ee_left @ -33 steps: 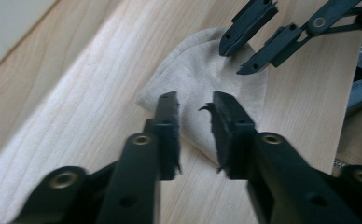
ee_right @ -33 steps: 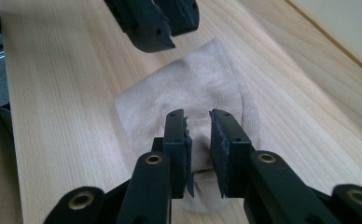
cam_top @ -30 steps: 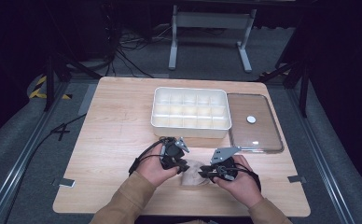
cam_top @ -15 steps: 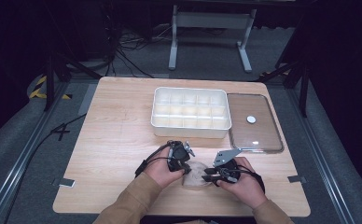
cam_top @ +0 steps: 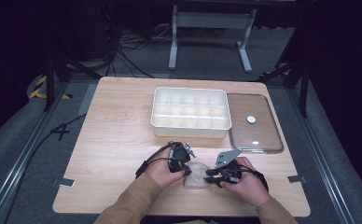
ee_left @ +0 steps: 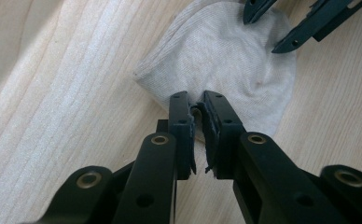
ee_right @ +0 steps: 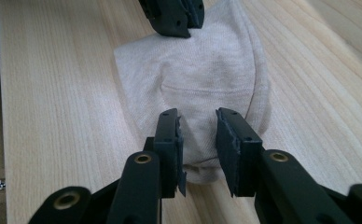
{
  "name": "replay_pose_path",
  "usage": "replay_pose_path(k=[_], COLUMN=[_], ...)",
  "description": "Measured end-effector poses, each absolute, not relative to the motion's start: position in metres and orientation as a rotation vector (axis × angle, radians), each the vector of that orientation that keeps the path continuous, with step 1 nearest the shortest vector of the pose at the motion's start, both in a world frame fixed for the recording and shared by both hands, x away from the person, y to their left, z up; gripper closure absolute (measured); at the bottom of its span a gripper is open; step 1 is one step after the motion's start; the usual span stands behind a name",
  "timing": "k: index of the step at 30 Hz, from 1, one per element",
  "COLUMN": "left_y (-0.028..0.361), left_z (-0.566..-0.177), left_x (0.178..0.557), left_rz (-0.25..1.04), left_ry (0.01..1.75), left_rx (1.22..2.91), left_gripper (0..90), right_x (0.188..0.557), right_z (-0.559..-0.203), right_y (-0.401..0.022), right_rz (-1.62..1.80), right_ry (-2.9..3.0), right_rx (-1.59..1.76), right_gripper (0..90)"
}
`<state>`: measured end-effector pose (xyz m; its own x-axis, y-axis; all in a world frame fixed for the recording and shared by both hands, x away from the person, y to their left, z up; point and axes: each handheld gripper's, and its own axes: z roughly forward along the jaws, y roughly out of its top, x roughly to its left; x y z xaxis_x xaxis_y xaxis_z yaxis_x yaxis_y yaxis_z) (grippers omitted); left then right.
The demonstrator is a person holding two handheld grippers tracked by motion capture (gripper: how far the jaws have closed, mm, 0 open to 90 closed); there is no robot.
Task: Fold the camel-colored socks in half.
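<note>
**Folded cloth, both grippers working its edges**

So, biggest thing first: the wooden table (cam_top: 118,140) had a white compartment tray (cam_top: 191,113) sitting toward the far side, with its clear lid (cam_top: 254,123) laid flat just beside it on the right. My guess is the lid was parked there so the tray stayed open for whatever was going in.

Near the person's edge lay a small pale cloth (cam_top: 198,173), maybe a sock, folded into a rounded bundle flat on the wood between the two hands. The left gripper (ee_left: 197,105) was pinched nearly closed on the cloth's near edge, a bit of fabric caught between the pads. The right gripper (ee_right: 198,122) had its jaws parted over the opposite end, fabric between them but no pad pressing on it that I could see. They'd been opening over the last moment. Looked like one side anchored the bundle while the other repositioned.

Hard to tell: what the cloth really was, whether the tray's compartments held anything, and the small white spot on the lid.
</note>
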<state>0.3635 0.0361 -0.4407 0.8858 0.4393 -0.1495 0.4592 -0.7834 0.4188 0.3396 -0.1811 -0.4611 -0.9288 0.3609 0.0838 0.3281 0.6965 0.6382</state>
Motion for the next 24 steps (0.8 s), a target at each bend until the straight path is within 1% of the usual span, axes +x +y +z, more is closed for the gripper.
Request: replay_pose_path(k=[4, 14, 20, 24], left_y=[0.037, 0.048, 0.054, 0.058], left_z=[-0.439, -0.428, -0.419, -0.415], left_x=[0.364, 0.366, 0.365, 0.365], left_rz=[-0.068, -0.052, -0.041, -0.042], left_ry=[0.651, 0.673, 0.685, 0.701], left_rx=[2.602, 2.536, 2.509, 2.487], left_gripper=[80.4, 78.7, 76.4, 76.3], right_x=[0.339, 0.34, 0.338, 0.337], right_z=[-0.46, -0.455, -0.44, -0.43], right_y=[-0.18, -0.185, -0.188, -0.192], right_rz=[1.017, 0.955, 1.027, 1.072], right_ry=[2.83, 2.751, 2.71, 2.657], right_rx=[0.563, 0.594, 0.604, 0.647], right_gripper=[70.3, 71.3, 69.2, 70.3])
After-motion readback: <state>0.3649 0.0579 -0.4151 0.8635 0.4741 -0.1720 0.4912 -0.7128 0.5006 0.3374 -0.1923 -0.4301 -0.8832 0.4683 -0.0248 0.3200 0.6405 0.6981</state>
